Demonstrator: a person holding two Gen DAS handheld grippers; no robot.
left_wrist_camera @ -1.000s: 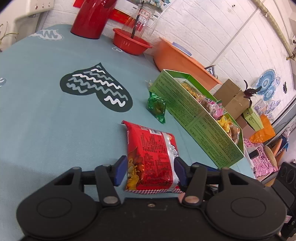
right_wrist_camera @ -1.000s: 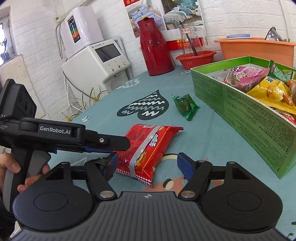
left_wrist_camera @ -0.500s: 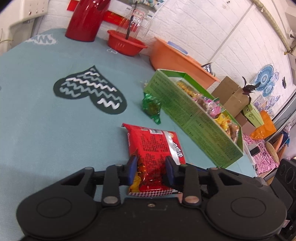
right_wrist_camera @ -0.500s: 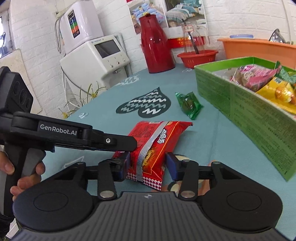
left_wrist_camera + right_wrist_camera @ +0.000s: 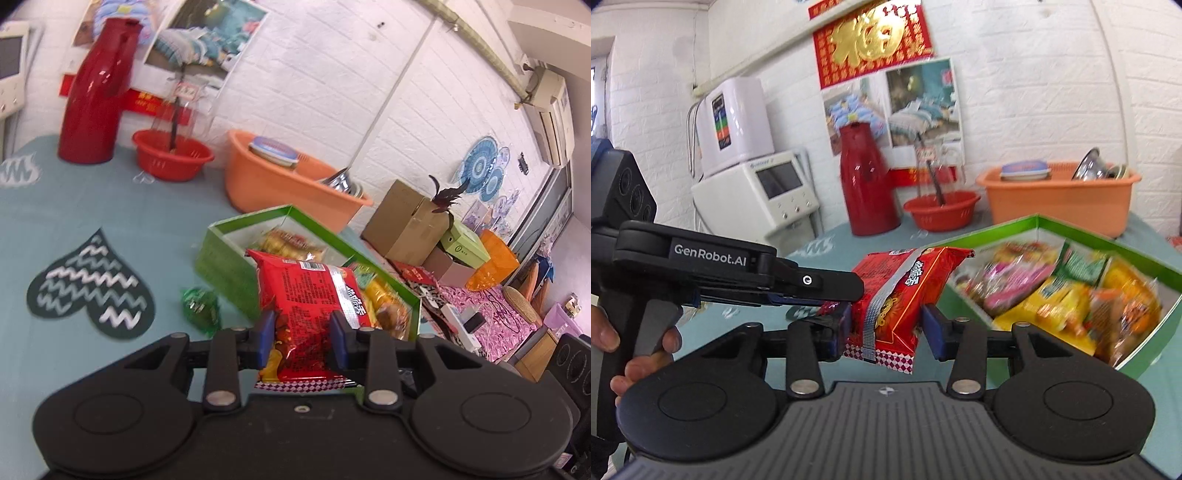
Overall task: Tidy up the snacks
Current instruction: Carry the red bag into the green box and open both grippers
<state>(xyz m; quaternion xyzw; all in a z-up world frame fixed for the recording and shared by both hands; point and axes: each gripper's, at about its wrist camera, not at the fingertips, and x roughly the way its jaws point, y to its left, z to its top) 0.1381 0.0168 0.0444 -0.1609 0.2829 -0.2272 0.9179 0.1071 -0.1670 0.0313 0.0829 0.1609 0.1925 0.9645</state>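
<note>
A red snack packet is lifted off the table, near the green snack box. My left gripper is shut on its lower end. My right gripper is shut on the same packet from the other side, and the left gripper's body shows at its left. The box holds several bright packets and lies to the right of the packet. A small green wrapped snack lies on the teal tablecloth beside the box.
A red thermos, a red basin and an orange tub stand along the wall. A white appliance is at the back left. Cardboard boxes sit beyond the table's right edge.
Both grippers closed on the red packet and lifted it off the table, up to the height of the green box. Both views tilted upward.
</note>
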